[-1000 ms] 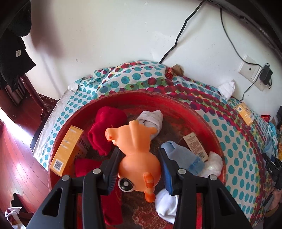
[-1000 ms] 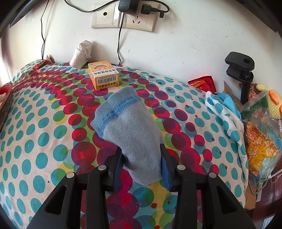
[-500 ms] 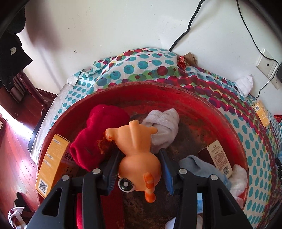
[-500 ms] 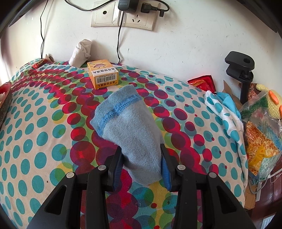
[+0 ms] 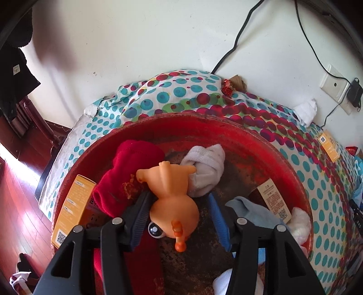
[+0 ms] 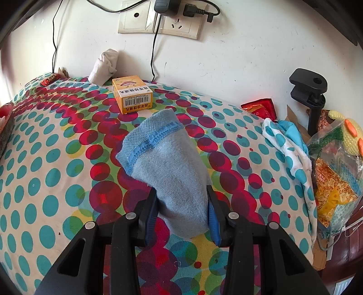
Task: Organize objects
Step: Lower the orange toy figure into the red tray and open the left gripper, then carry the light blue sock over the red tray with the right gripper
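Note:
In the left wrist view my left gripper is open over a red basin. An orange toy duck lies between the jaws, touching the left pad, with a gap to the right pad. The basin holds a red sock, a white sock, a light blue sock and an orange box. In the right wrist view my right gripper is shut on a light blue sock, held above the dotted cloth.
An orange box and a rolled white sock lie near the wall under the sockets. A black clamp, a red packet and snack bags sit right. A beige box lies in the basin.
The left gripper's jaws have spread apart, leaving a gap beside the duck, and it has shifted over the basin. The right gripper with the blue sock has barely moved.

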A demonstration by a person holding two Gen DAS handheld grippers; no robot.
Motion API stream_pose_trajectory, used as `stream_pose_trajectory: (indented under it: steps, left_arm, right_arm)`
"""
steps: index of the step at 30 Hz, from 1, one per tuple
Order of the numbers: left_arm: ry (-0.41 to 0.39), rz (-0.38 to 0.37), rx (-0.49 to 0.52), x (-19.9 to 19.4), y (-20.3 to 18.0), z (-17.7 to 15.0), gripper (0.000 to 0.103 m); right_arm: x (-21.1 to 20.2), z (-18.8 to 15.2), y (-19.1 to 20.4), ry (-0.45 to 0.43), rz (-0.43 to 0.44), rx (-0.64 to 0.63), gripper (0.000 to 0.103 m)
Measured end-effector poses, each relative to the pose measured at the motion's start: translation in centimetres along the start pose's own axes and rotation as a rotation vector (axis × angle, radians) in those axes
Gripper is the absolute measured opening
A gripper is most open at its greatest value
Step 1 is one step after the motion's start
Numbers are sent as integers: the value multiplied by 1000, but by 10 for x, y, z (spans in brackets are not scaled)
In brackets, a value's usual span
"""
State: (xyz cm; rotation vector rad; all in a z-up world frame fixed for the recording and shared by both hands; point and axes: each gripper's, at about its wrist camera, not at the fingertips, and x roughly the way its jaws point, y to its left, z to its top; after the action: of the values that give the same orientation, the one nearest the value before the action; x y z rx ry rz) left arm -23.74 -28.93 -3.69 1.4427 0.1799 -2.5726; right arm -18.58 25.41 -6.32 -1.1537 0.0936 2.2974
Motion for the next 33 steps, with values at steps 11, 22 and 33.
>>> stream_pose_trajectory:
  steps: [11,22,33]
  left_arm:
    - [-31,48,75,-39,-15,-32,55]
    - [-79,96,35,-69,-17,-78,55]
    - [-124,109,1,-70,-16,-99,55]
  right_arm:
    - [-1,-1,-2,1,-15,-2,38]
    - [0,3,5,4,-24,3,38]
    - [-2,2,4,28,-68,-20,38]
